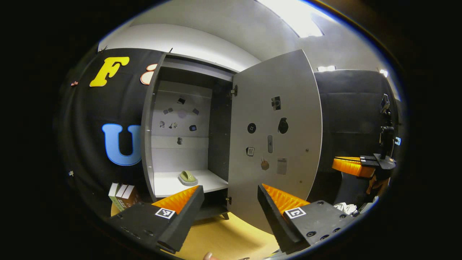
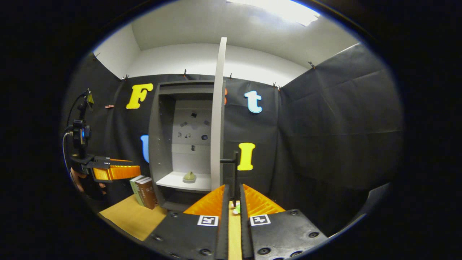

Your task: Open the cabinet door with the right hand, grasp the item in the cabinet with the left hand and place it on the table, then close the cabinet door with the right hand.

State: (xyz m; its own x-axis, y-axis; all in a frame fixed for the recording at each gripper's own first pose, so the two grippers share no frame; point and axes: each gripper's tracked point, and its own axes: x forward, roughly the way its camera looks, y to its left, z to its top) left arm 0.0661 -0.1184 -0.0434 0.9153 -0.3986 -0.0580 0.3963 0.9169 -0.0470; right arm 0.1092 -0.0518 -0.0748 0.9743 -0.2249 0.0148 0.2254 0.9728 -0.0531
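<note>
At lower centre, the wide left gripper [image 1: 231, 202] could knock the green dish [image 1: 187, 176]; the right gripper [image 2: 232, 202] pinches the door handle [image 2: 235, 173].

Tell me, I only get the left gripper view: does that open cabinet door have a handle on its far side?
Observer: Yes. A thin black handle sticks out from the door's outer face.
Operator: Is the right gripper on it?
Observer: The handle runs down between the right gripper's nearly closed fingers; whether they pinch it, I cannot tell.
Operator: What's behind the door?
Observer: The booth's black cloth wall.
</note>
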